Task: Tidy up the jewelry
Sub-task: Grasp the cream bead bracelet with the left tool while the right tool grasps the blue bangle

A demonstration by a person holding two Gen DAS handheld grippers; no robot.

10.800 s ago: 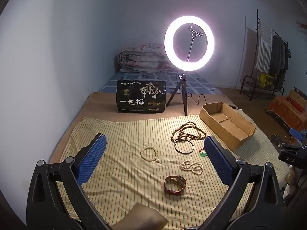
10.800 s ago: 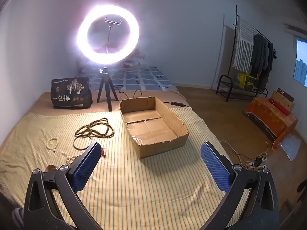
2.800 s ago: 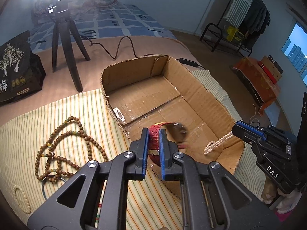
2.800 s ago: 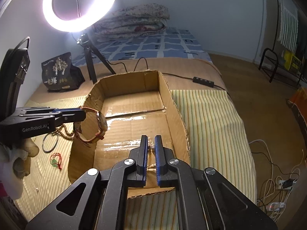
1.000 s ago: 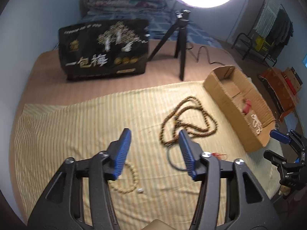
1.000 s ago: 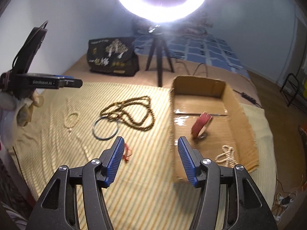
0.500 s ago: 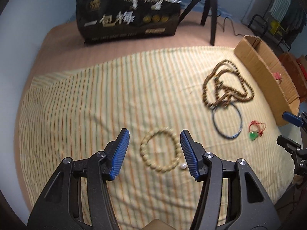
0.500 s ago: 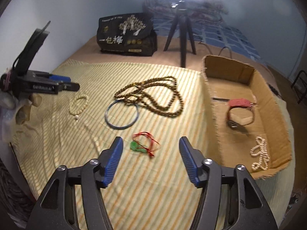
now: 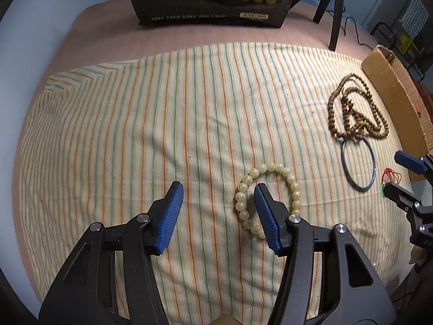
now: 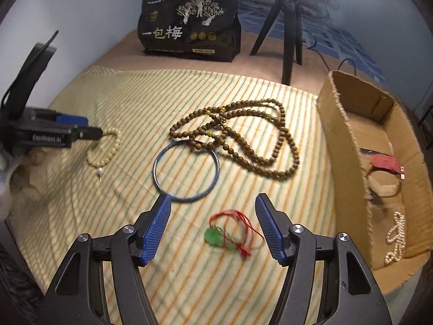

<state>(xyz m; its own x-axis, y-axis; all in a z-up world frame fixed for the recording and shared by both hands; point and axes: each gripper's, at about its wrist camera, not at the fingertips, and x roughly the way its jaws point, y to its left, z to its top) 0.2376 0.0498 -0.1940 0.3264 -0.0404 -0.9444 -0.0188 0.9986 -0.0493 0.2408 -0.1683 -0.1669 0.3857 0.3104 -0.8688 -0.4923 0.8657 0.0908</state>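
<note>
- Cream round-bead bracelet (image 9: 266,199): on the striped bedsheet (image 9: 162,108), well left of the open cardboard box (image 10: 351,146). Likely light and limp; best pinched across its bead strand.
- Left tool (image 9: 217,216): wide open, empty, one finger inside the loop.
- Right tool (image 10: 213,226): wide open, straddling the green pendant on red cord (image 10: 230,233).
- Bracelet's near arc is hidden behind a finger.

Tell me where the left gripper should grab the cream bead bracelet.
Pinch the near-left arc of the cream bead bracelet, coming straight down. It lies flat on the striped cloth; the left gripper is open, with one finger apparently already inside the loop.
</note>
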